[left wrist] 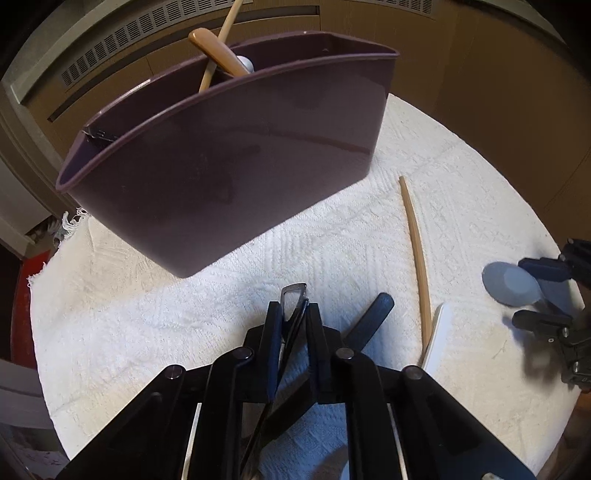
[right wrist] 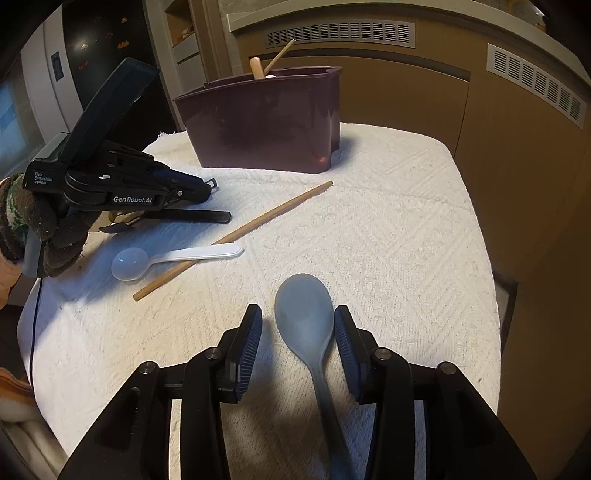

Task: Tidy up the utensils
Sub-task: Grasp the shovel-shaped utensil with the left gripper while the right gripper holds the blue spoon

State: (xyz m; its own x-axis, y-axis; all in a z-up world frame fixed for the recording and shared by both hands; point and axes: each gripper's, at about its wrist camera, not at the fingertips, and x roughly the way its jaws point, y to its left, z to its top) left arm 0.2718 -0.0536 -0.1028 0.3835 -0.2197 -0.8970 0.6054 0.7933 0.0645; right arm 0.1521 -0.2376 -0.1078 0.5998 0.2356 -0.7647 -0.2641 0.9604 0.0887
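White textured cloth (right wrist: 369,229) covers the rounded counter, its woven diamond pattern lit in patches with deep shadow falling near the cameras. Nearest in the right wrist view, the right tongs (right wrist: 298,332) stand released, their ribbed pads either side of a grey spoon (right wrist: 303,314) that lies on the cloth with its bowl pointing away; the right pad sits just beside the bowl, the left pad apart from it. Nearest in the left wrist view, the left tongs (left wrist: 291,314) are clenched on a metal utensil (left wrist: 293,295) whose looped handle end pokes out beyond the fingertips, with a black-handled utensil (left wrist: 371,317) lying just beside them. A gloved hand (right wrist: 48,229) carries that left unit. Farther out, a white plastic spoon (right wrist: 166,258) lies across a single wooden chopstick (right wrist: 236,236). Beyond these stands a dark purple utensil caddy (right wrist: 266,122), holding another chopstick (left wrist: 221,40) and a tan handle (left wrist: 218,51). Behind the counter run brown cabinet panels (right wrist: 406,96) and pale slotted vent grilles (right wrist: 340,33).
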